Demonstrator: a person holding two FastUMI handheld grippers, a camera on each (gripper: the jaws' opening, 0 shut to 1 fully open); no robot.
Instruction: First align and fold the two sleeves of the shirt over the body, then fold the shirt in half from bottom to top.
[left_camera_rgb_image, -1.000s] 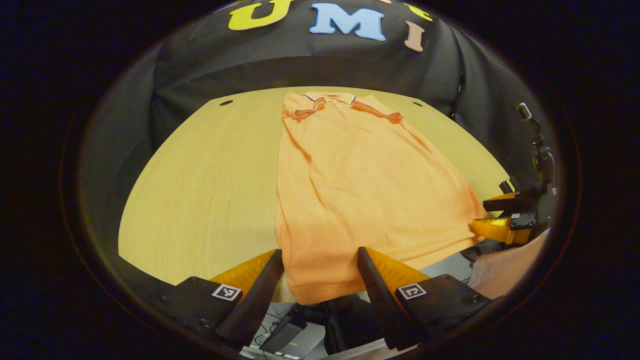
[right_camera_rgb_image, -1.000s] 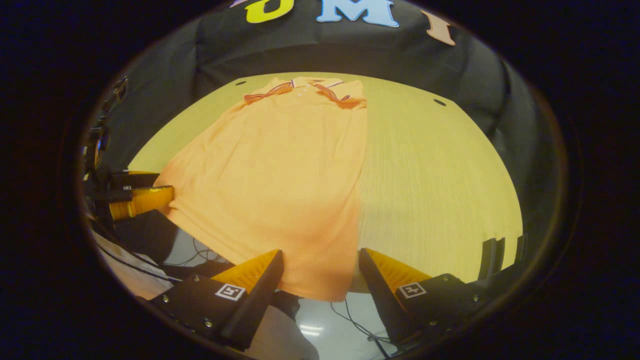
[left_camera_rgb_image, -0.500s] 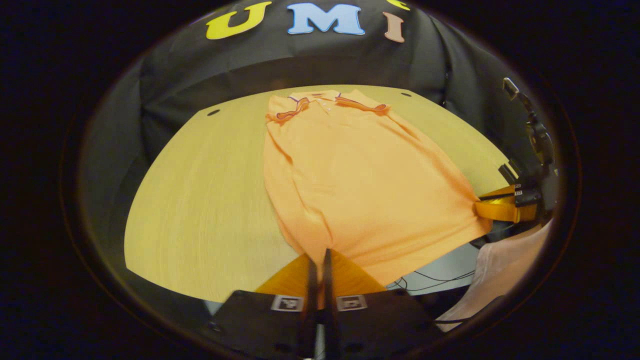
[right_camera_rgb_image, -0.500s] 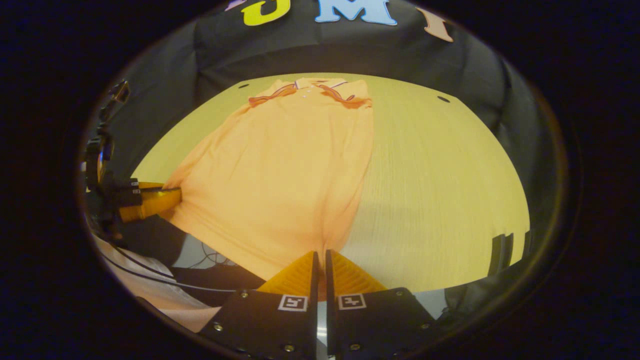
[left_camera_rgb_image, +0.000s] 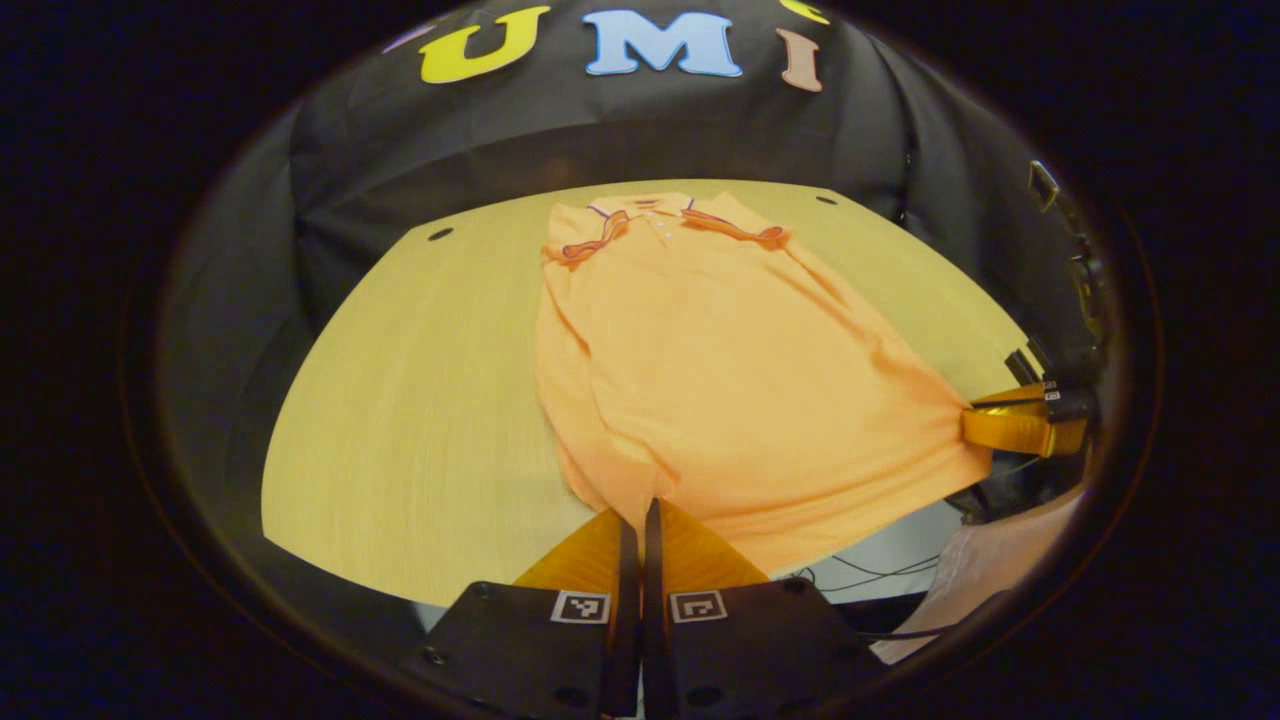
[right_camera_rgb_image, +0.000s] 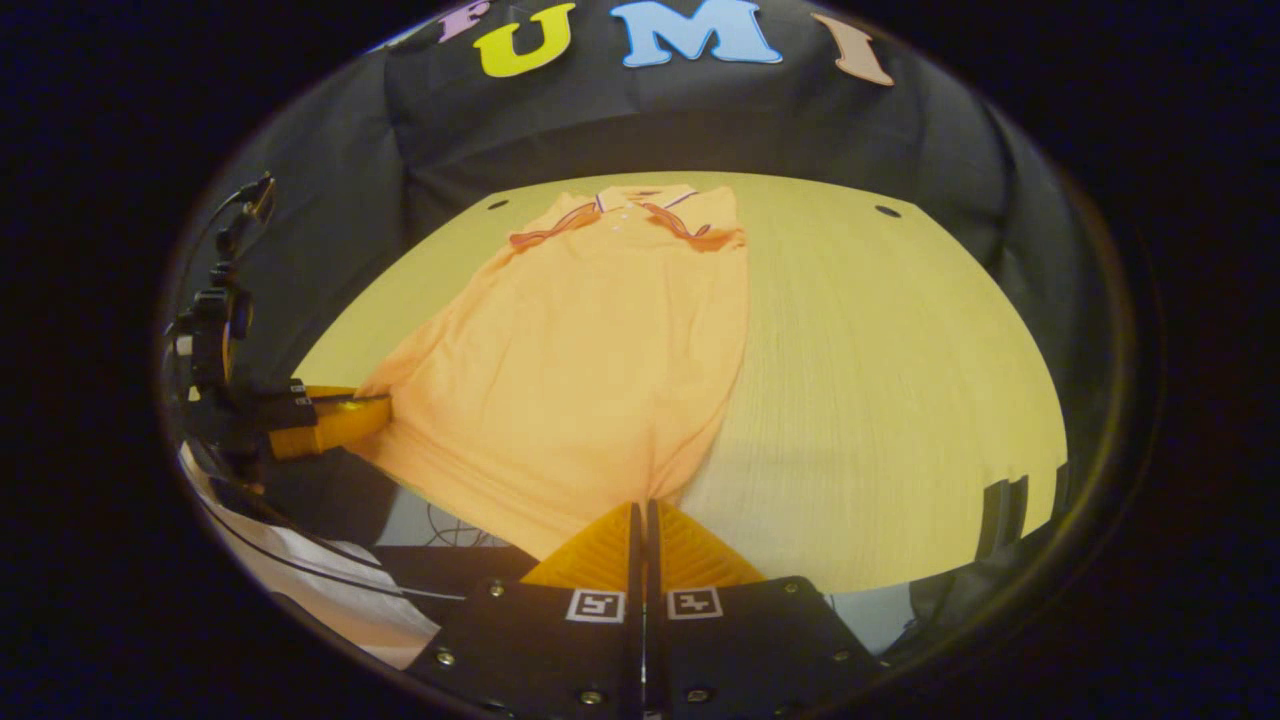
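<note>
An orange shirt lies flat on the tabletop, collar toward 12 o'clock, sleeves folded in over the body. In the left gripper view, the left gripper at 6 o'clock has its fingers pressed together on the shirt's near hem corner (fabric puckers toward the tips). The right gripper, at 6 o'clock in the right gripper view, likewise pinches the other hem corner; it also appears at 3 o'clock in the left gripper view. The hem between them hangs at the tabletop's near edge.
</note>
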